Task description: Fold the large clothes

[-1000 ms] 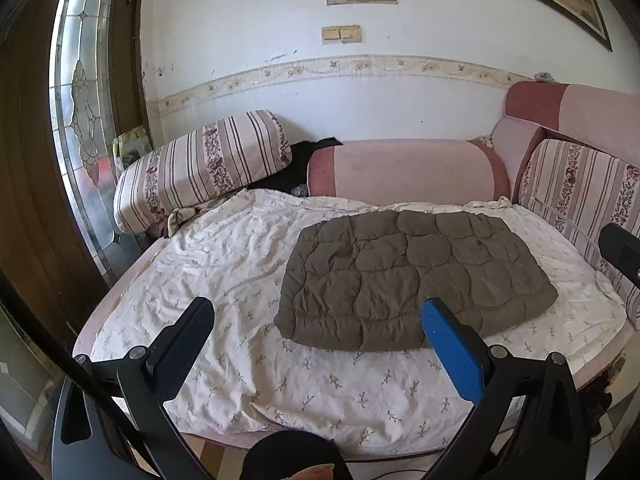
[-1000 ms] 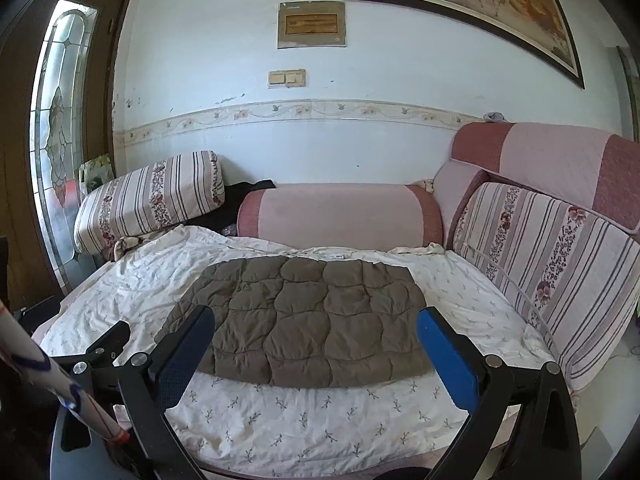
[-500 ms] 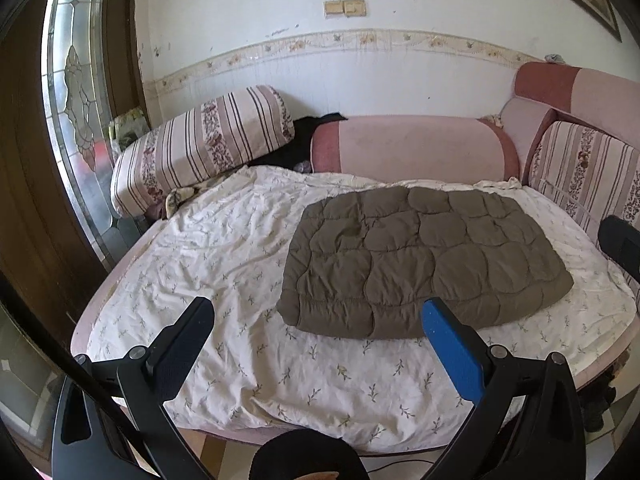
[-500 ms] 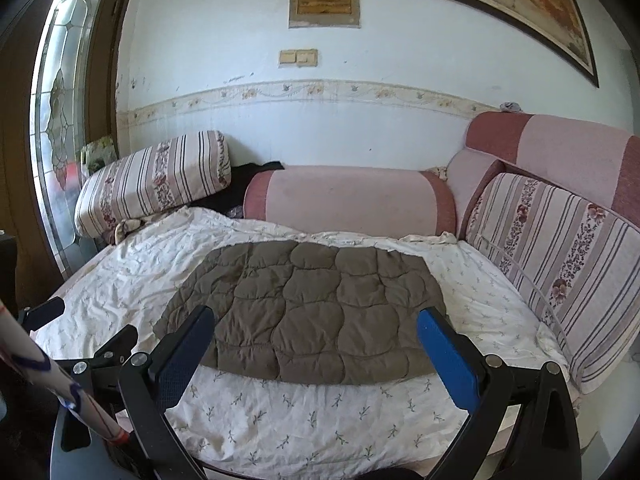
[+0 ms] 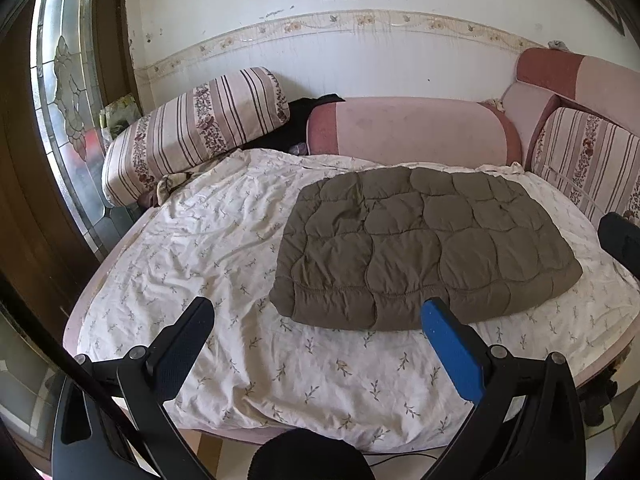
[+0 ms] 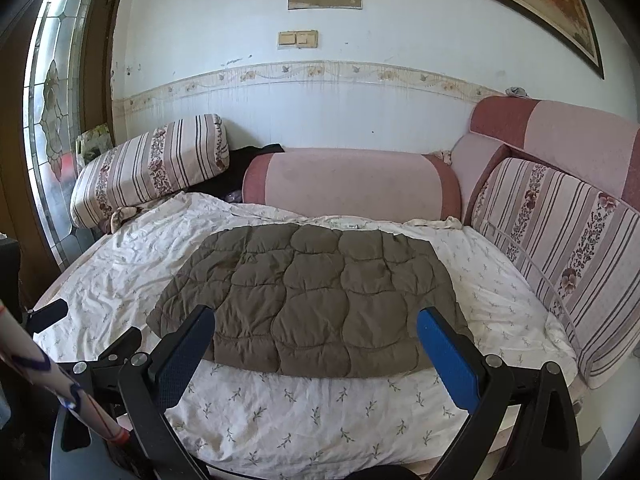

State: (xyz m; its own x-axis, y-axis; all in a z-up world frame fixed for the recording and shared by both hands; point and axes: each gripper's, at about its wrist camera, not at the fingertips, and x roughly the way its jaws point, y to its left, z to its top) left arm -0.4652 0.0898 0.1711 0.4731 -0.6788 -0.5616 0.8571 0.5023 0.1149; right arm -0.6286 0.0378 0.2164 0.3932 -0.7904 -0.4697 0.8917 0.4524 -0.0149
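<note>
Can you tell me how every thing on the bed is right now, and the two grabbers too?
brown quilted jacket: folded flat, lying on the sheet.
floral sheet: spread out, wrinkled.
striped bolster: lying tilted at the head.
pink bolster: lying against the wall.
left gripper: open, empty.
right gripper: open, empty.

- The bed (image 5: 224, 240) was viewed by the left wrist camera from beyond its front edge, left of centre, angled downward.
- It (image 6: 320, 412) was viewed by the right wrist camera from further right.
- The quilted garment (image 5: 420, 248) (image 6: 316, 300) and back wall were shared.
</note>
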